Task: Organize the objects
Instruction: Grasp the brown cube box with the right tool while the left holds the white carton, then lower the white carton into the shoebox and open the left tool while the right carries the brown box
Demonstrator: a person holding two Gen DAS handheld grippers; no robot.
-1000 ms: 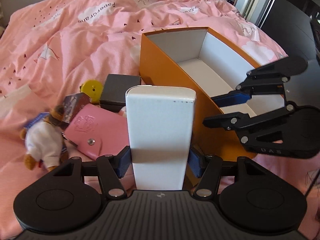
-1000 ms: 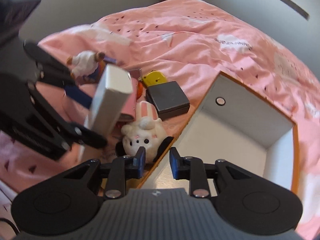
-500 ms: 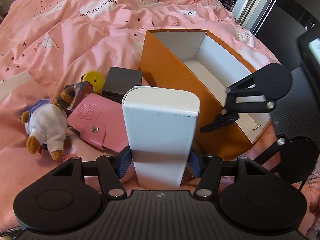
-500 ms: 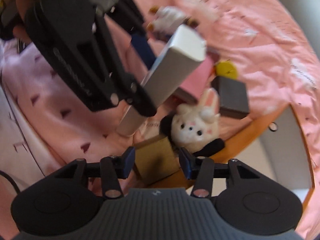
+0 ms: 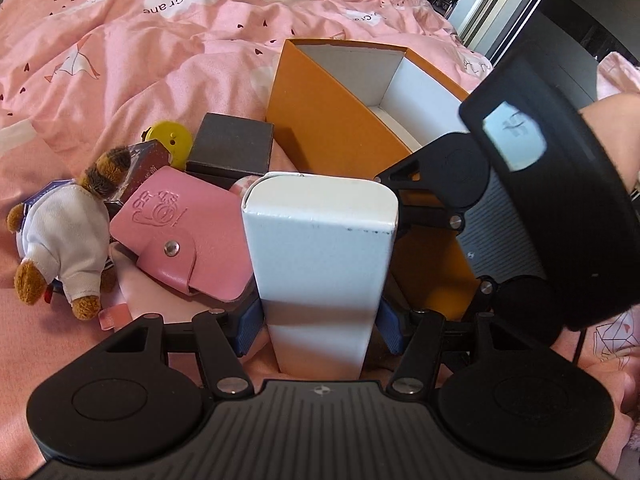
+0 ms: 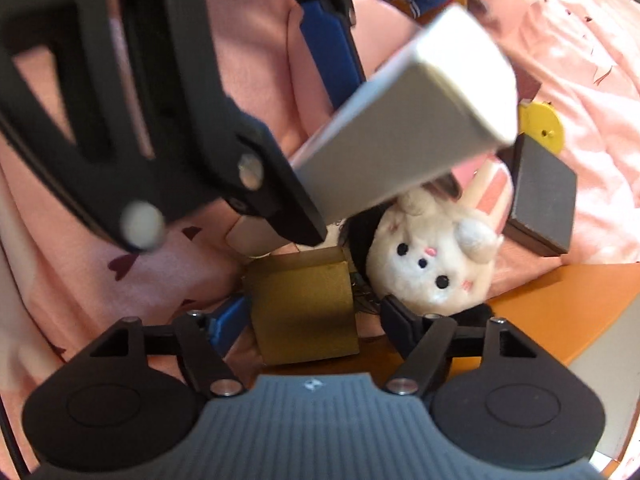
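Observation:
My left gripper (image 5: 318, 326) is shut on a tall white box (image 5: 320, 248) and holds it above the bed, beside the open orange box (image 5: 336, 120). The white box also shows in the right wrist view (image 6: 404, 144), tilted above the toys. My right gripper (image 6: 312, 320) is open, its fingers on either side of a small gold box (image 6: 304, 308) lying on the bed. A white bunny plush (image 6: 436, 256) lies just right of the gold box, against the orange box's wall (image 6: 560, 312).
On the pink duvet (image 5: 140, 40) left of the orange box lie a pink snap wallet (image 5: 188, 236), a dark grey box (image 5: 232, 146), a yellow disc (image 5: 170, 138) and a teddy bear in a white shirt (image 5: 64, 232). The right gripper's body (image 5: 540, 216) crowds the right side.
My right gripper has moved down from the orange box's rim to the gold box and opened wider around it. My left gripper has lifted the white box slightly.

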